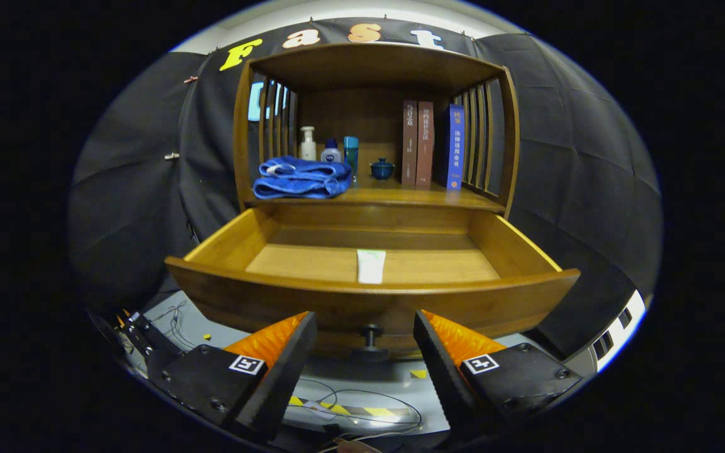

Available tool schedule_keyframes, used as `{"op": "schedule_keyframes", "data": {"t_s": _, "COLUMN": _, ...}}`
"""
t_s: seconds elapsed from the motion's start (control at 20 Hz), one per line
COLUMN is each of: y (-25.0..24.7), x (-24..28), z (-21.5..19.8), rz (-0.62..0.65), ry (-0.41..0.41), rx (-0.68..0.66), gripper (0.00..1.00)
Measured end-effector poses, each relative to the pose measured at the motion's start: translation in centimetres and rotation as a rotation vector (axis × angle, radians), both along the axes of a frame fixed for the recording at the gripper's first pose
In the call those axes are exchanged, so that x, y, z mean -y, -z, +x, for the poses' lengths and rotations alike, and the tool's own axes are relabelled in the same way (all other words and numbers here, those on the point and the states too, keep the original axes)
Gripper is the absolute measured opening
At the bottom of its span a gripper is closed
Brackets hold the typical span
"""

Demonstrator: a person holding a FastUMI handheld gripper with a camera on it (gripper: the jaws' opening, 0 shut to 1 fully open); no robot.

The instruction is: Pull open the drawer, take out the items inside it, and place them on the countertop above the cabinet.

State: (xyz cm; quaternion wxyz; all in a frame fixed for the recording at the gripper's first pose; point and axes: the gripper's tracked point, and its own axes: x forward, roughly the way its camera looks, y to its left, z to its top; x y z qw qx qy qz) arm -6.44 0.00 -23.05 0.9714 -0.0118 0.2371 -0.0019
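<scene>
It was a staged recording booth: black cloth walls point(557, 157) hung behind a lone wooden cabinet point(372, 69), cables point(362, 409) strewn below.

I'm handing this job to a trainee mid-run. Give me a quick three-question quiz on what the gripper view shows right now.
1. True or false: the drawer is already pulled open.
2. Multiple choice: what lies in the drawer? A) a folded blue towel B) a flat white tube C) a small blue pot
3. Fill in: the gripper is ____, with the drawer knob between its fingers, untouched.

Key
1. True: its inside is exposed.
2. B. The blue towel and blue pot sit on the countertop above, alongside bottles and books.
3. Open.
</scene>
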Motion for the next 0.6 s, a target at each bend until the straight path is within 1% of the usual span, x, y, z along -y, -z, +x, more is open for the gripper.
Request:
{"op": "schedule_keyframes", "data": {"t_s": 0.15, "y": -3.3, "x": -1.1, "z": 3.4, "rz": 0.028, "ry": -0.043, "rx": -0.005, "gripper": 0.98}}
{"op": "schedule_keyframes", "data": {"t_s": 0.3, "y": -4.3, "x": -1.6, "z": 7.8, "rz": 0.056, "ry": -0.063, "rx": -0.056, "gripper": 0.99}}
{"op": "schedule_keyframes", "data": {"t_s": 0.45, "y": -3.3, "x": -0.6, "z": 11.9, "rz": 0.054, "ry": -0.039, "rx": -0.147, "gripper": 0.99}}
{"op": "schedule_keyframes", "data": {"t_s": 0.6, "y": -0.5, "x": -0.1, "z": 14.8, "rz": 0.073, "ry": -0.012, "rx": -0.278, "gripper": 1.00}}
